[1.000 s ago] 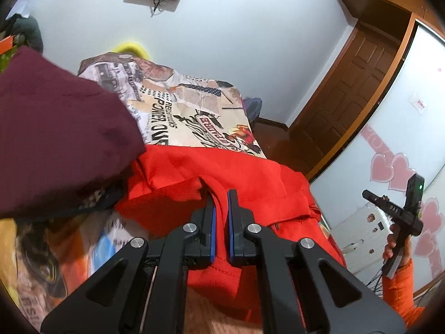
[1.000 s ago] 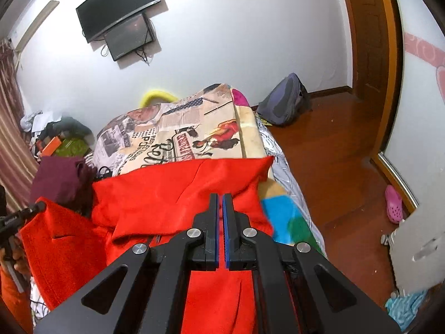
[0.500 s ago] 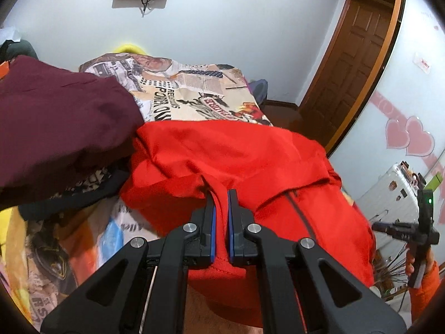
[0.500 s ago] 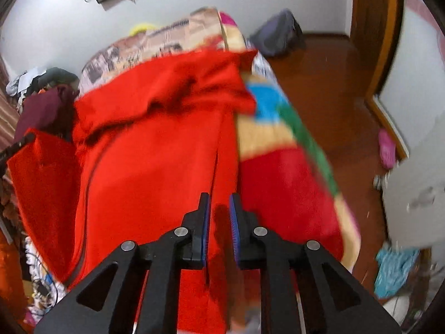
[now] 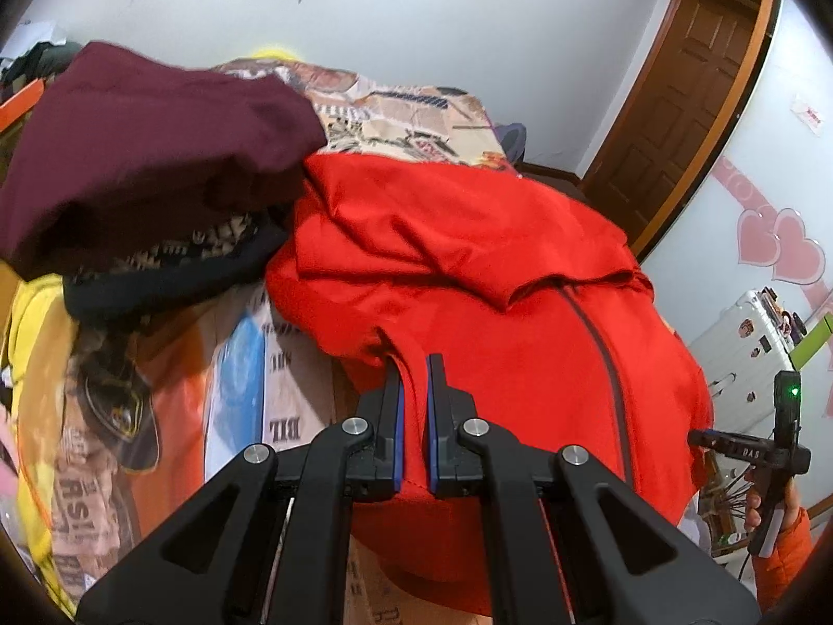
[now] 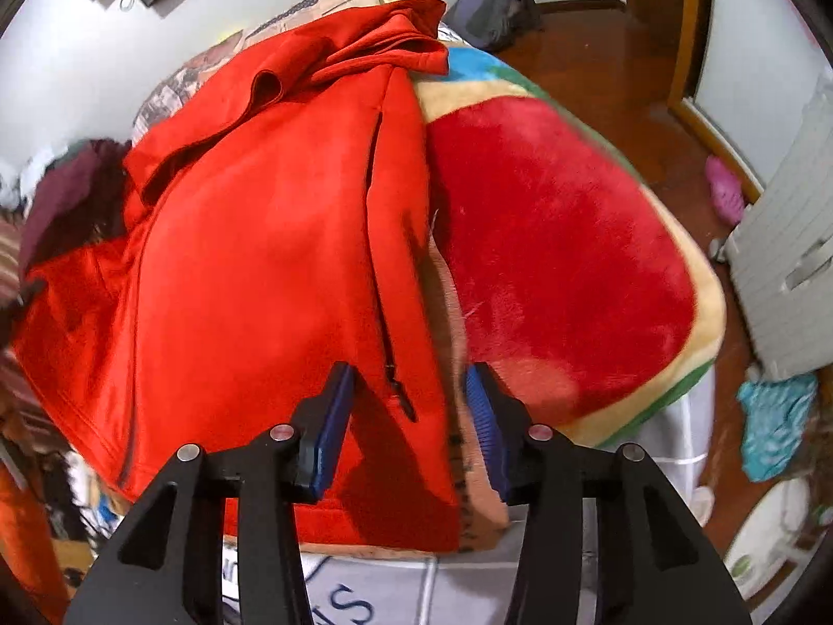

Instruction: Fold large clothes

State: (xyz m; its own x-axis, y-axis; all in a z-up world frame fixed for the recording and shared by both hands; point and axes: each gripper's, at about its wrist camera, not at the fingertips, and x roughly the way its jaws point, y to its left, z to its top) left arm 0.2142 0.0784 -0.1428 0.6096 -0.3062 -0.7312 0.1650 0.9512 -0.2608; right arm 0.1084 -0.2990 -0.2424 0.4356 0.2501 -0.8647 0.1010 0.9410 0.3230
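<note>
Rumpled red zip jacket (image 5: 468, 271) on bed, left gripper (image 5: 413, 406) clenching its edge, right gripper (image 6: 411, 406) opening, released

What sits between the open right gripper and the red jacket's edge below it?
Nothing visible. The right gripper is opening directly over the red jacket; its side edge and zipper pull lie between the pads, untouched. The left gripper is pinching another fold.

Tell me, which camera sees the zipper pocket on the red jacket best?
The right wrist view: the pocket zipper runs down the jacket in plain sight. The left wrist view shows only the front zipper, no pocket.
</note>
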